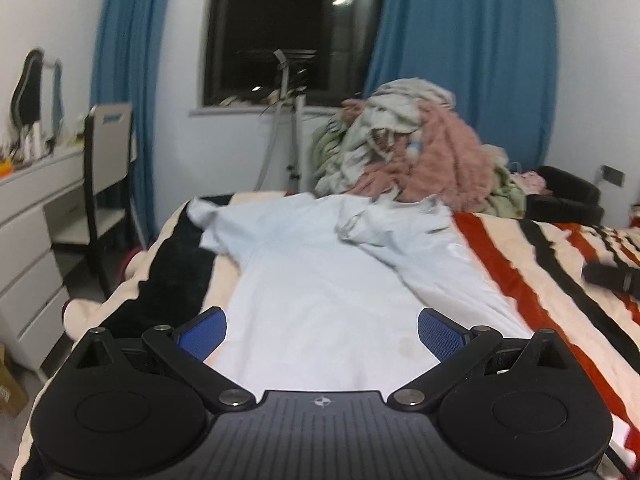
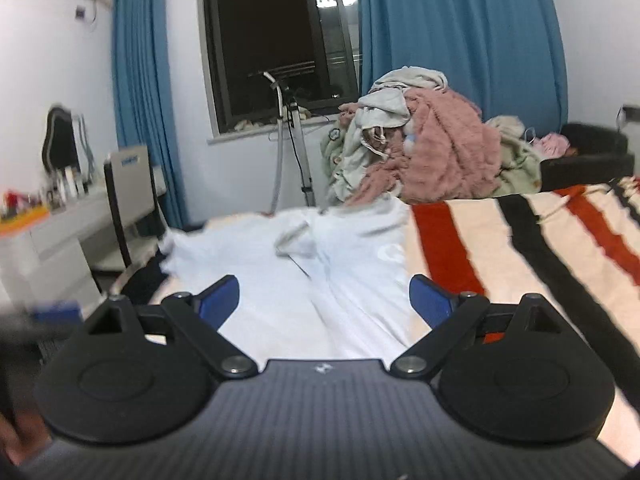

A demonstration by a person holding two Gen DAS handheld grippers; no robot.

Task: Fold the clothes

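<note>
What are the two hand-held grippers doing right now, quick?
Left hand-held gripper: open, holding nothing, over the white shirt.
Right hand-held gripper: open, holding nothing.

Both wrist cameras sit low over the bed's near edge, facing the window [image 1: 288, 32]. Left view looks from further left. Both share the shirt [image 1: 320, 280], clothes pile [image 2: 432, 144], curtains.

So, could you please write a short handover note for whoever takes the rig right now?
Left claw: open, empty, hovering over the hem end of the pale blue shirt.
Right claw: open, empty, over the same shirt's right side.
Shirt lies lengthwise on the striped blanket; right side already folded in over the middle, left sleeve spread out.
Left: fold left side in, then fold lengthwise. The clothes pile behind it waits.
</note>
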